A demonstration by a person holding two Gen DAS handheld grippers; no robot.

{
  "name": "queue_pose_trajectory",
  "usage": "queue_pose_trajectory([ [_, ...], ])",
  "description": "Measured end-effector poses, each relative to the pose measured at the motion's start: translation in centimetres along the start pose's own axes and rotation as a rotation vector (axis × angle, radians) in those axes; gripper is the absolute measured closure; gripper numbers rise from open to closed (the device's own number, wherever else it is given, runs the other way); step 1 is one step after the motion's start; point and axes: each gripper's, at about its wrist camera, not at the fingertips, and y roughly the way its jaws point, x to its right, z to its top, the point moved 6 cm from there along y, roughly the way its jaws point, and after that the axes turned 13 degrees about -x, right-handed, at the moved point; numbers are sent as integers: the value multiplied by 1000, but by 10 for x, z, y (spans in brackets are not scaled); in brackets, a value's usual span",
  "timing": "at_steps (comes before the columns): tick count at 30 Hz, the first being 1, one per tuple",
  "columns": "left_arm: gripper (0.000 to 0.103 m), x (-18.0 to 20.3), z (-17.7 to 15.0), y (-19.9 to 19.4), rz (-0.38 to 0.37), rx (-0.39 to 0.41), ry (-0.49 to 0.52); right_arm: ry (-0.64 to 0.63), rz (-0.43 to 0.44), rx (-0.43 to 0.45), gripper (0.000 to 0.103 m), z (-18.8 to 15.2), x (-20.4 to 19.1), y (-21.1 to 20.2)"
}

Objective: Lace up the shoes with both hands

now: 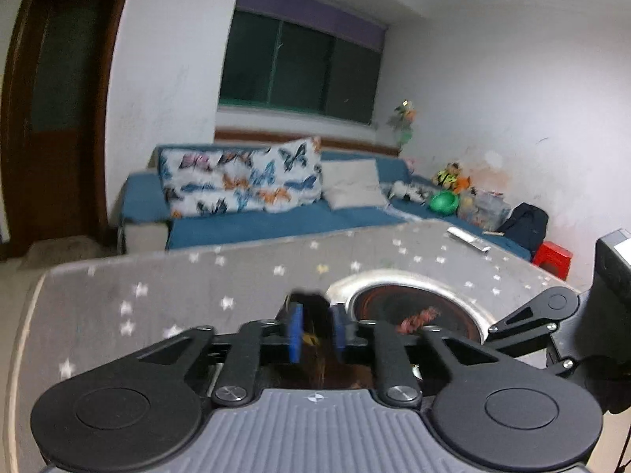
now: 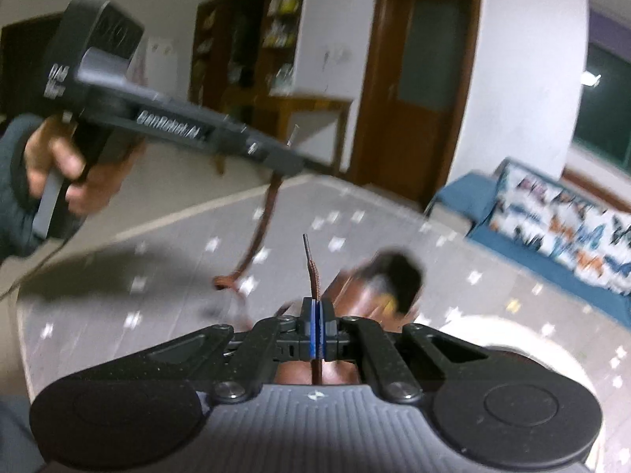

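- Right gripper (image 2: 317, 317): jaws closed, pinching brown lace (image 2: 312, 272) above brown shoe (image 2: 355, 287).
- Left gripper (image 1: 315, 327): jaws narrowly parted, gripping nothing.
- Star-patterned table (image 1: 157, 295) beneath.

- White plastered walls (image 1: 493, 90), scuffed in places; room evenly lit from indoors.
- Dark window (image 1: 299, 71) with green frame, a purple blind (image 1: 311, 12) rolled above it.
- Brown wooden door (image 1: 55, 114) with a frosted pane, left of the window wall.
- Blue sofa (image 1: 276, 224) below the window, bearing a butterfly-print cushion (image 1: 240, 181) and a plain pale cushion (image 1: 355, 189).
- Toys and a green bowl (image 1: 443, 202) on the sofa's far end; red stool (image 1: 552, 258) beside it.
- Desk (image 1: 157, 287) under a grey star-patterned cover, with a round metal-rimmed recess (image 1: 465, 291).
- Dark wooden shelving (image 2: 252, 47) and a small wooden table (image 2: 311, 114) on the opposite side.
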Motion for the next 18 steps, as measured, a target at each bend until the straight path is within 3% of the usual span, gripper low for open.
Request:
queue_pose_trajectory([
  [2,72,-5,-10,5,17,-27,-6,-8,19,-34,102,-10,-7,10],
  [6,49,-11,-22,9,28,-51,-38,2,40,-80,101,-24,-12,23],
  [8,31,-13,-24,11,41,-47,-49,14,50,-101,101,-30,-10,28],
  [10,5,-13,-23,9,55,-29,-51,30,62,-115,99,-35,-6,32],
  [11,0,-11,-23,9,59,-11,-46,35,63,-119,97,-35,-3,32],
  [14,0,-6,-20,6,59,16,-30,47,67,-127,96,-35,1,33],
  [18,0,-2,-18,11,58,15,-49,60,79,-128,87,-37,2,33],
])
